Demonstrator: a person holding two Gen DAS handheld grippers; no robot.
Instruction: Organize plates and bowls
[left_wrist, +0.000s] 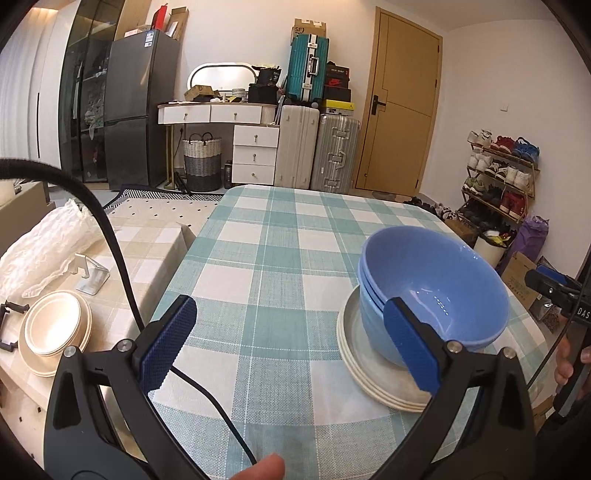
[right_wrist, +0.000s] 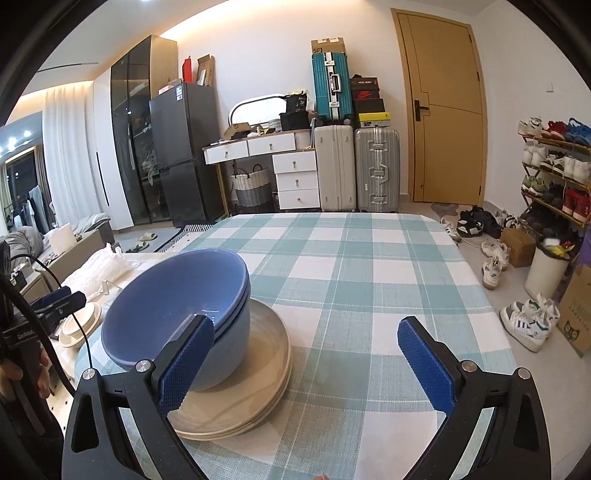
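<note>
The blue bowls (left_wrist: 432, 291) are sitting nested, two or three deep by the rims I can count, on a short stack of cream plates (left_wrist: 373, 373) near the front of the checked surface (left_wrist: 266, 258). The bowls are not centred on the plates: they are sitting toward one side and the top one is looking slightly tilted, so a careless nudge could be sliding the whole nest off the plate rim or rocking it over. The top bowl is showing nothing inside but a few glints of light.

The left gripper (left_wrist: 291, 343) is hovering with its jaws wide and holding nothing, one blue pad just in front of the bowl wall. The right gripper (right_wrist: 306, 362) is likewise spread wide and empty, its left pad overlapping the bowls from the other side. If either pad is catching only the top rim, I would expect the bowls underneath to be dragging along or dropping back with a clatter.

Over on the lower side table, well apart from this pile, cream bowls (left_wrist: 53, 326) are resting nested on another plate. A black cable (left_wrist: 207, 391) is trailing across the cloth near the left jaws and could be snagging on the plates' edge.
</note>
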